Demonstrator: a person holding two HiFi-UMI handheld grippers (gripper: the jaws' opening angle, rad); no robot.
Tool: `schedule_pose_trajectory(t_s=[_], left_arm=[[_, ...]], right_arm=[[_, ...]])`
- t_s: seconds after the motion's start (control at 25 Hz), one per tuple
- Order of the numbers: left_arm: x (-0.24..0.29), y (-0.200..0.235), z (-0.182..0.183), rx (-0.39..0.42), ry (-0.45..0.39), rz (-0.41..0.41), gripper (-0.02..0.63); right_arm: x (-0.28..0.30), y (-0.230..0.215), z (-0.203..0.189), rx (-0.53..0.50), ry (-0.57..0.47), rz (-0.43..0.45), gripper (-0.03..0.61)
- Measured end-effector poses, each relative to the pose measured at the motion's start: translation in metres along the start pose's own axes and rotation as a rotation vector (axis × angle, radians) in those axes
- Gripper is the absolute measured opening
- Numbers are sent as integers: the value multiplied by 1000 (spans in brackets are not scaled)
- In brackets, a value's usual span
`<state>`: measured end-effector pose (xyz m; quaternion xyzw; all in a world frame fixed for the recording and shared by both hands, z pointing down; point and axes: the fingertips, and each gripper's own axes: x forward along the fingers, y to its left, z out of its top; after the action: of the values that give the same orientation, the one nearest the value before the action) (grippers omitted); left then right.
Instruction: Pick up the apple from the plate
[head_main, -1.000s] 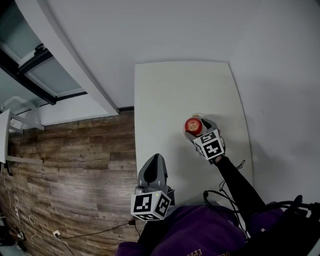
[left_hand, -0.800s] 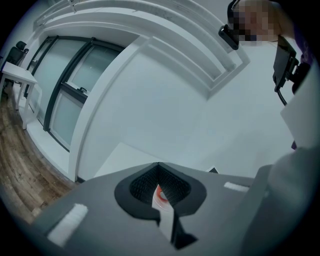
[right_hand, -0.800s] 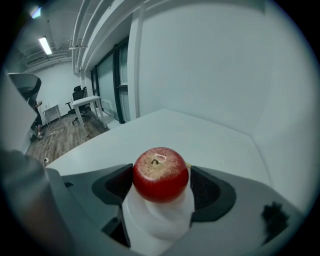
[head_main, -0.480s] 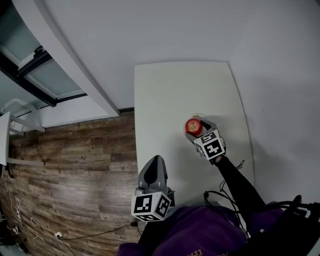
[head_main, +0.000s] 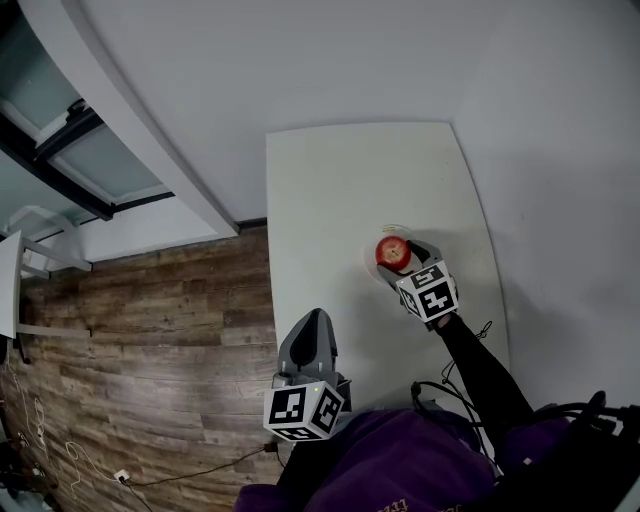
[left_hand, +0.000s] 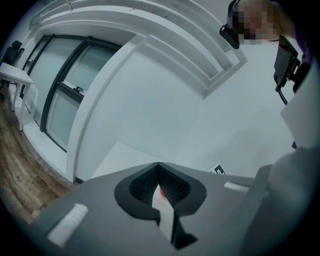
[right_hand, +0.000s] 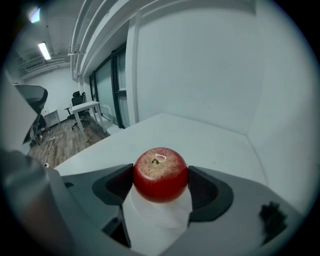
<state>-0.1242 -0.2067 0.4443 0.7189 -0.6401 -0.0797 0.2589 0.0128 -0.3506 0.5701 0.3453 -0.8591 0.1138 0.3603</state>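
The apple (right_hand: 160, 172) is round and deep red, with a smooth, a little shiny skin. Near the top the red becomes paler, with fine yellowish dots, and in the small hollow a short stem shows beside a bright spot of light. It stands upright, stem up.

The right gripper (right_hand: 161, 186) holds the apple. Its two dark pads (right_hand: 119, 184) press on the left and right sides of the fruit, at about its widest part. Directly under the apple is the white plate (right_hand: 159, 215), which is round and plain. It is not possible to tell if the apple touches the plate or is just above it.

In the head view the apple (head_main: 390, 251) is a small red ball over the plate (head_main: 371, 262), on the right half of the white table (head_main: 340, 180) and closer to the person than to the far edge. The right gripper (head_main: 396, 258) comes to it from the near side.

The left gripper (head_main: 312, 322) is well apart from the plate, at the table's near left edge, beside the wooden floor (head_main: 150, 320). In its own view the left gripper (left_hand: 159, 167) has its jaws closed together, tips touching, and it grips nothing. Through the thin gap between them a bit of the table and a red spot show.
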Motion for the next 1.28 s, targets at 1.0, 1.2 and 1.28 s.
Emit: schedule_pose_trajectory(t_s=[1.0, 1.2, 1.28], left_arm=[[-20, -30, -8, 12, 5, -64, 5], [-27, -36, -11, 19, 4, -69, 5], [-29, -39, -12, 22, 4, -69, 5]], right_arm=[[-59, 1, -30, 61, -32, -69, 351], [-71, 5, -43, 78, -35, -75, 351], [-74, 7, -49, 85, -28, -75, 351]])
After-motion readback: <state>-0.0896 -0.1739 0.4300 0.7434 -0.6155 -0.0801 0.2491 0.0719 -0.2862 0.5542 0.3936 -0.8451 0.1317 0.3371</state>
